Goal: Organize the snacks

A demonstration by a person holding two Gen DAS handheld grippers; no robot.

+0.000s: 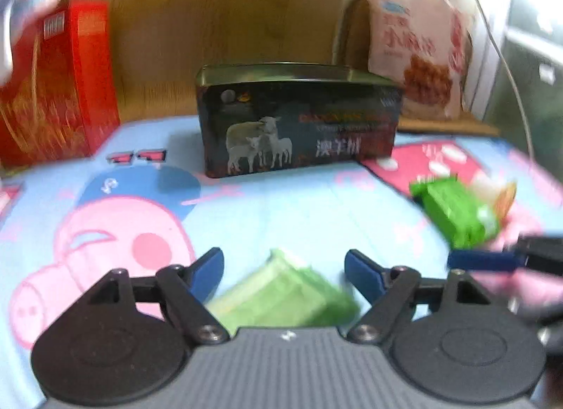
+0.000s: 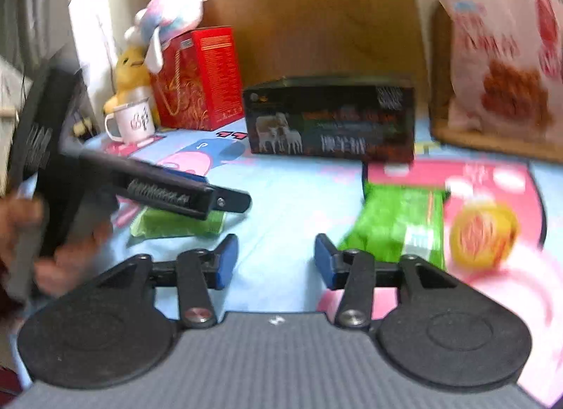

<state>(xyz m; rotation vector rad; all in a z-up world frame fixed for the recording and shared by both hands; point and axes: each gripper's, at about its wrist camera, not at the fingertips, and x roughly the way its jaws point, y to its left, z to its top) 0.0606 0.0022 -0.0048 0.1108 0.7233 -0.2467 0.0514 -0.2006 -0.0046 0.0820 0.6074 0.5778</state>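
A pale green snack packet [image 1: 281, 294] lies on the cartoon cloth between the fingers of my open left gripper [image 1: 284, 273]; it also shows under the left gripper in the right wrist view [image 2: 176, 224]. A brighter green packet [image 1: 457, 213] lies to the right, just ahead of my open, empty right gripper [image 2: 276, 261], where it shows too [image 2: 401, 222]. A round yellow snack [image 2: 484, 233] lies right of it. A dark tin box with sheep [image 1: 299, 120] stands open at the back, also in the right wrist view [image 2: 330, 120].
A red gift box [image 1: 52, 85] stands back left, with a mug [image 2: 132, 122] and plush toys [image 2: 155, 36] beside it. A pink snack bag [image 1: 418, 46] leans back right on a wooden stand. The wooden wall is behind.
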